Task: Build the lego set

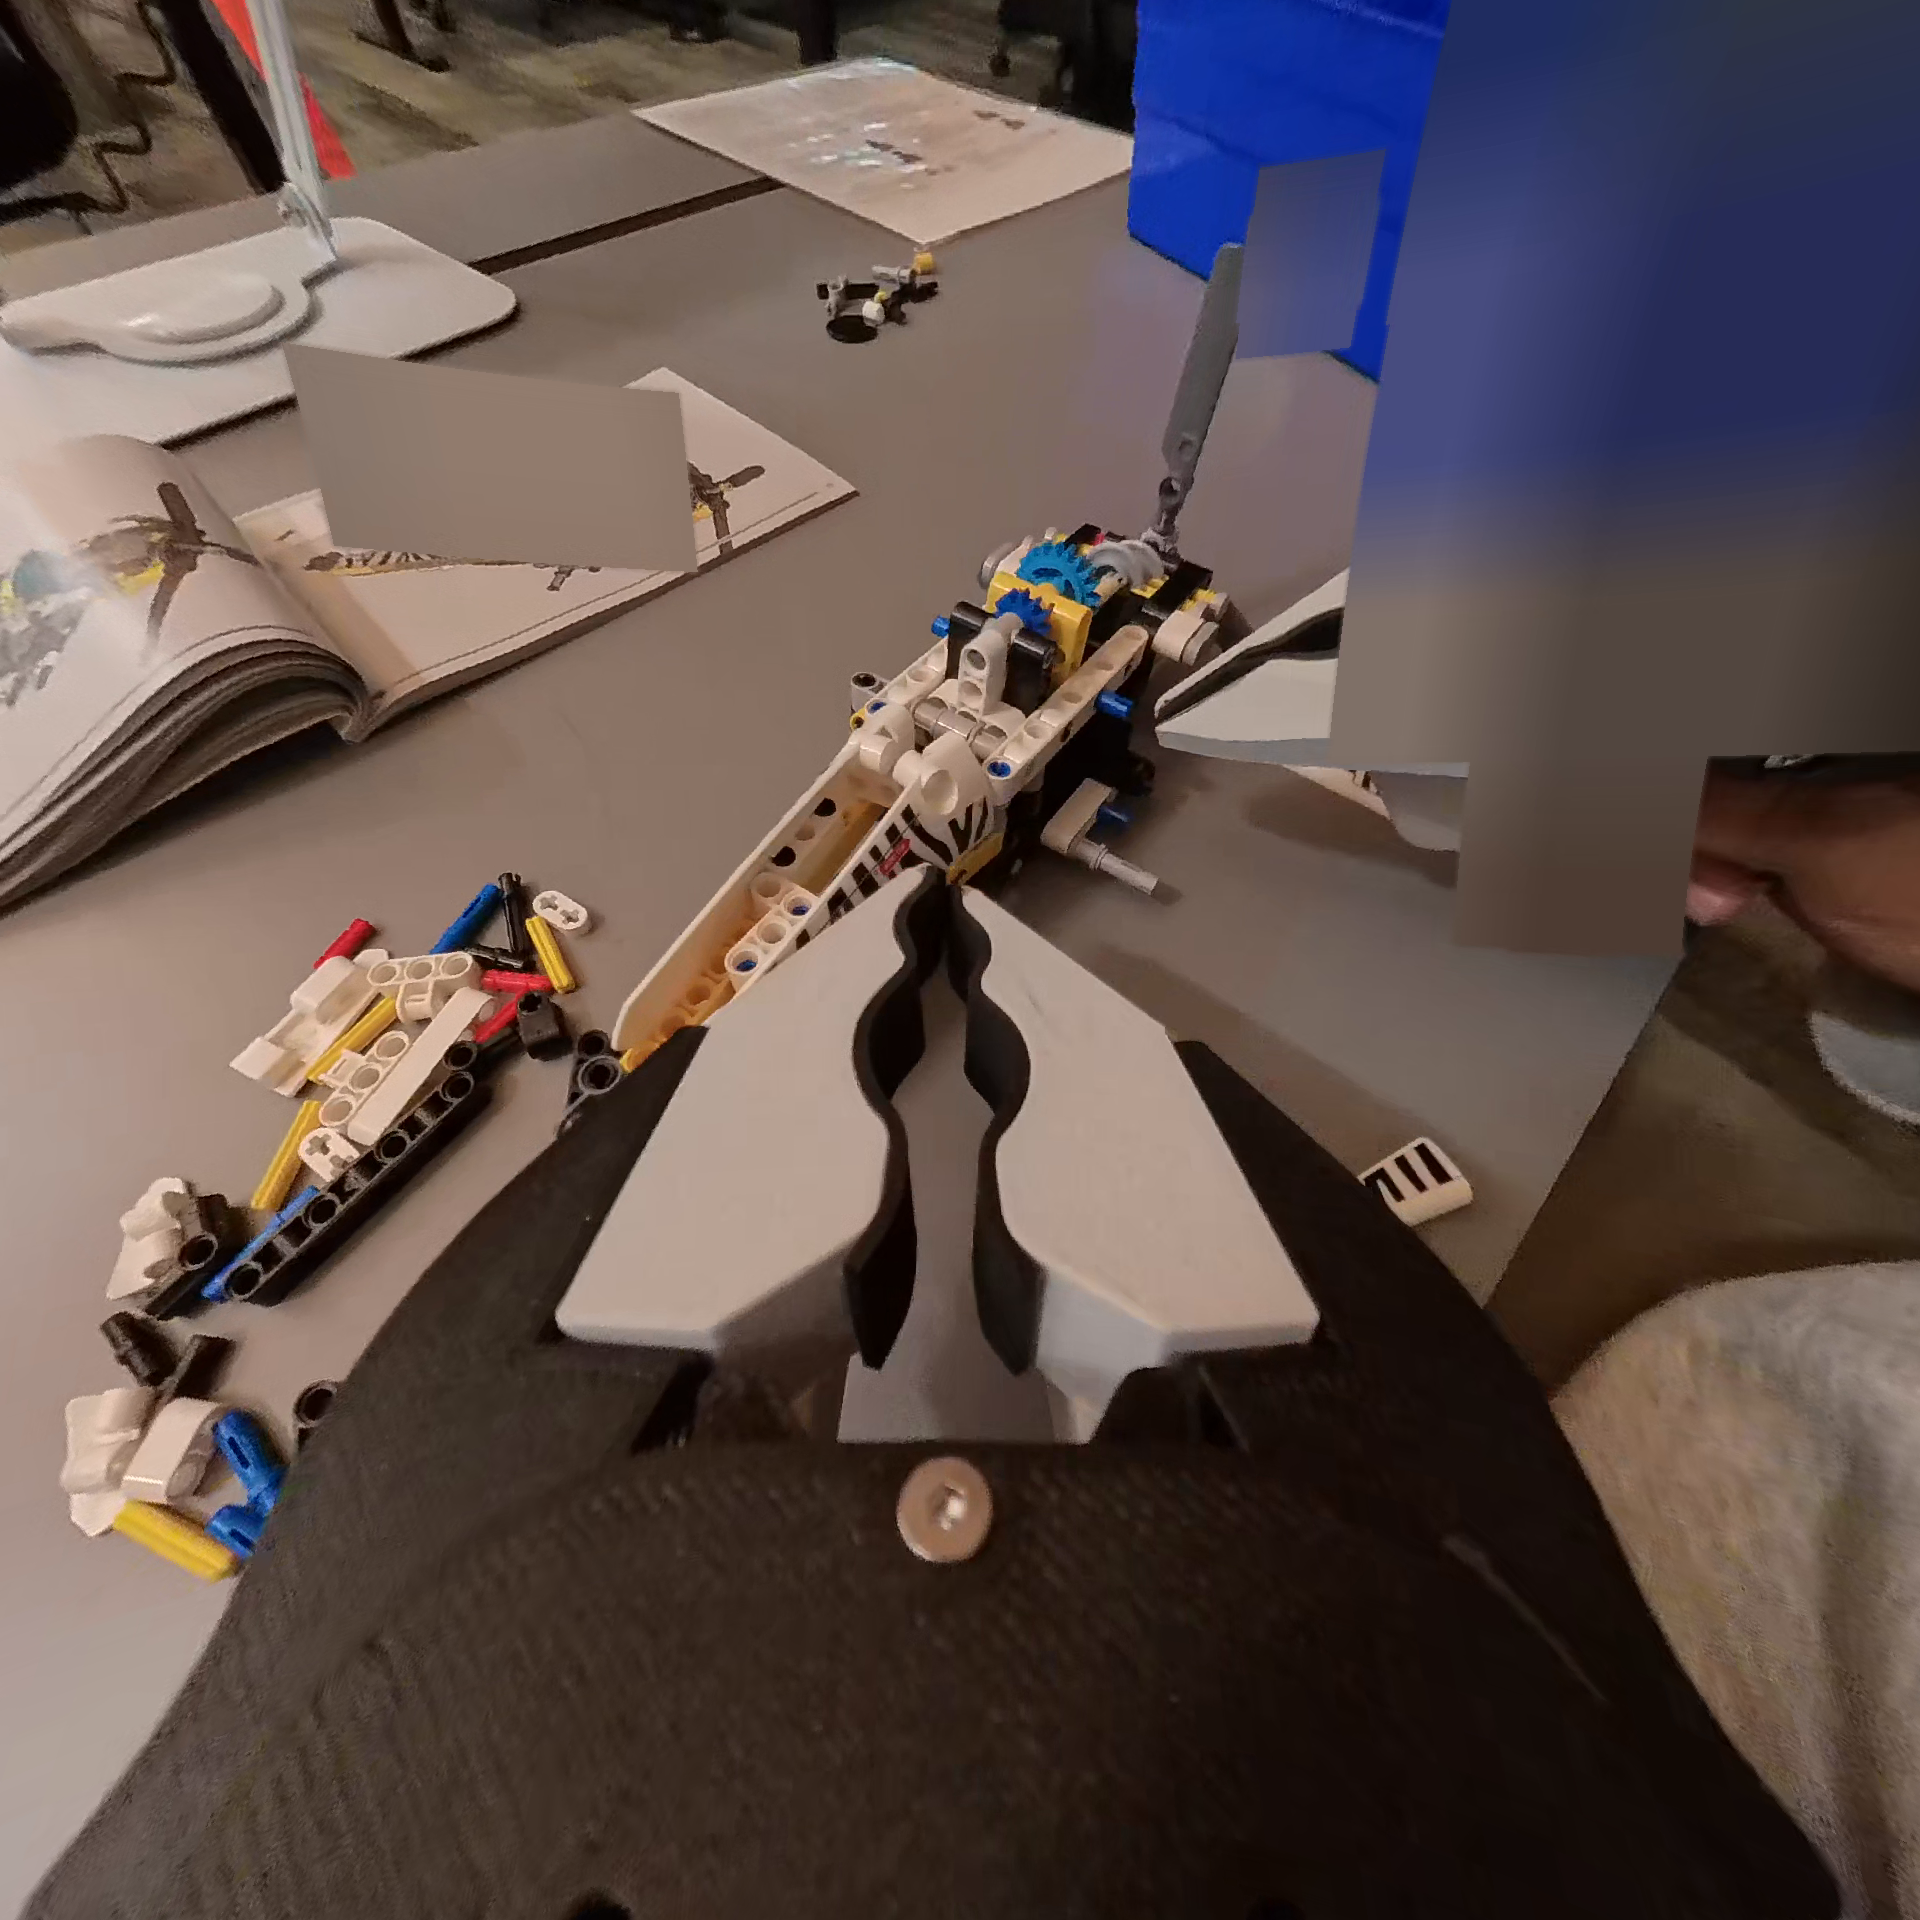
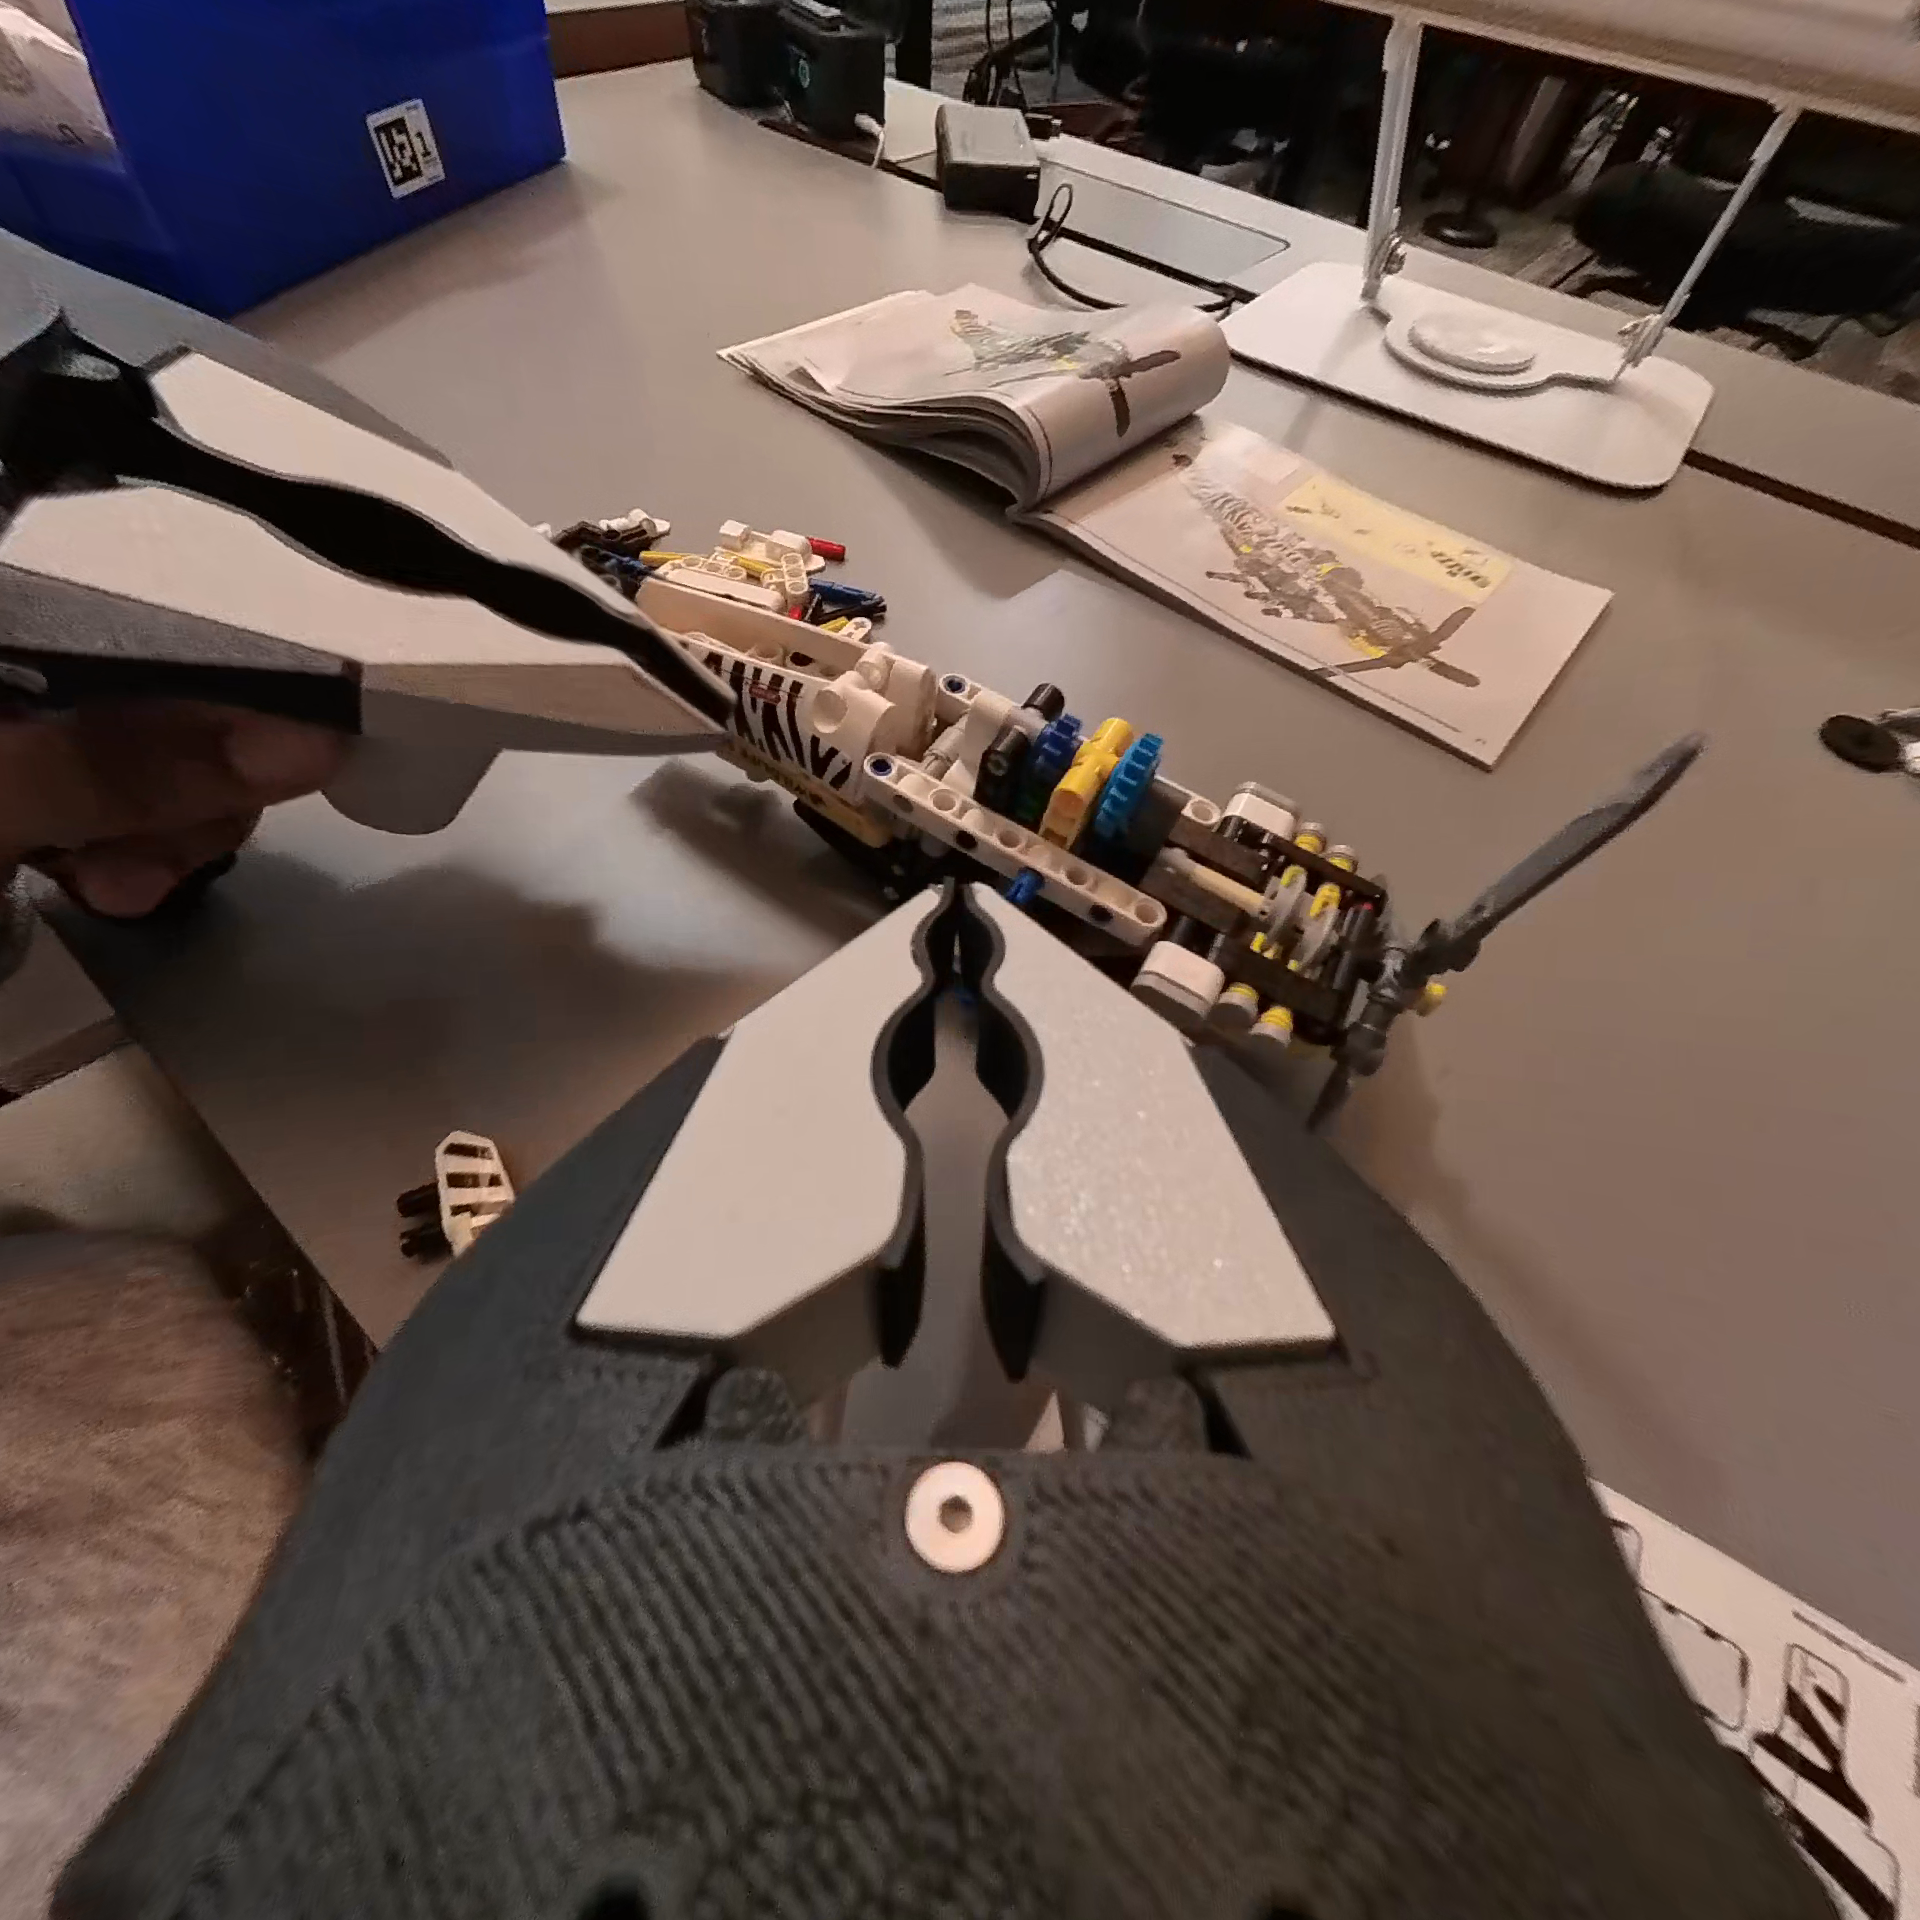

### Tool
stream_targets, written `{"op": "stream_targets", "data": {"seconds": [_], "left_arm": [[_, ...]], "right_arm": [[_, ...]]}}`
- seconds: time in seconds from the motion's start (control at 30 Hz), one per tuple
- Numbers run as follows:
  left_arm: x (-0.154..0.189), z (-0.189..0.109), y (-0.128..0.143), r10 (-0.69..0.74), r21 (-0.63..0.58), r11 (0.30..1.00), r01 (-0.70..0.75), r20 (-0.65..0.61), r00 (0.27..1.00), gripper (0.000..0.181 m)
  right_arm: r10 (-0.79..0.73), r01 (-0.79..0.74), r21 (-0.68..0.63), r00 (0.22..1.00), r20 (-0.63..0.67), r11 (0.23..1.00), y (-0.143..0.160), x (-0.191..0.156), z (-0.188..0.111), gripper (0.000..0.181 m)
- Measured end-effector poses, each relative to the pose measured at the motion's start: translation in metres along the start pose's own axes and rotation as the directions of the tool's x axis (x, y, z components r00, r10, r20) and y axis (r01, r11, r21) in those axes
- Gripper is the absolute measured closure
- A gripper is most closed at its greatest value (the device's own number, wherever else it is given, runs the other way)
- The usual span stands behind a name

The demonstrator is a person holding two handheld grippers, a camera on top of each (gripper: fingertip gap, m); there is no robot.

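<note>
Grey surface [image 2: 1558, 1195], carrying all items shown. Blue bin [image 2: 312, 135] at its far edge, bearing a square coded tag. White stand base [image 2: 1475, 384] beyond the open instruction booklet [image 2: 1195, 488], which lies flat with pages fanned.

Partly built lego model [image 2: 997, 821], long and narrow, lying on the surface between the two grippers: white beams, a black-striped white panel, blue and yellow gears at mid-length, and a dark grey propeller blade [image 2: 1558, 842] at one end.

Left gripper [image 1: 940, 894]: fingers pressed nearly together, tips pinching the striped tail end of the lego model; the same grip shows from the side in the right wrist view [image 2: 717, 707].

Right gripper [image 2: 961, 904]: fingers drawn close, tips at the model's side beside a blue pin [image 2: 1023, 885]; a thin dark and blue part shows in the narrow gap, but whether it is gripped cannot be told.

Loose pile of pieces [image 1: 395, 1049] on the surface to the left of the model: black, white, yellow, blue and red beams and pins.

Small striped white panel piece [image 2: 473, 1190], lying alone near the surface's near edge.
</note>
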State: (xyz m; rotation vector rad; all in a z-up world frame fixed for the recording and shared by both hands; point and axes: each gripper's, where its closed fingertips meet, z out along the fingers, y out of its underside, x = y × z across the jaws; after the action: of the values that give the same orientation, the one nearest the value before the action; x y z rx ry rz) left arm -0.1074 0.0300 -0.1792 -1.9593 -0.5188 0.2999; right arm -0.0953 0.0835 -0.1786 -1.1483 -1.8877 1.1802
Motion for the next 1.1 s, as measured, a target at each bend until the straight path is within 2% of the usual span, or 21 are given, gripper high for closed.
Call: {"op": "stream_targets", "data": {"seconds": [0.17,0.33,0.47,0.57,1.1], "left_arm": [[-0.002,0.001,-0.002,0.022,0.006,1.000,-0.022,0.024,0.999,0.181],[-0.001,0.007,0.006,-0.046,-0.053,0.998,0.044,-0.038,0.998,0.181],[-0.006,0.003,0.001,-0.095,-0.014,0.995,0.094,-0.045,0.994,0.181],[-0.005,0.005,0.004,-0.110,-0.034,0.994,0.108,-0.057,0.992,0.181],[0.003,0.013,0.015,0.039,-0.123,0.992,-0.039,0.001,0.999,0.181]], "right_arm": [[0.001,0.000,-0.023,0.999,0.044,1.000,0.003,-0.005,0.002,0.181],[-0.012,0.014,-0.033,0.998,0.062,0.999,0.004,-0.009,0.003,0.181],[-0.003,0.006,-0.034,0.997,0.078,0.999,0.004,-0.010,0.003,0.181],[0.006,-0.001,-0.051,0.996,0.095,0.999,0.007,-0.012,0.005,0.181],[-0.004,0.017,-0.095,0.992,0.129,0.995,0.012,-0.017,0.009,0.181]]}}
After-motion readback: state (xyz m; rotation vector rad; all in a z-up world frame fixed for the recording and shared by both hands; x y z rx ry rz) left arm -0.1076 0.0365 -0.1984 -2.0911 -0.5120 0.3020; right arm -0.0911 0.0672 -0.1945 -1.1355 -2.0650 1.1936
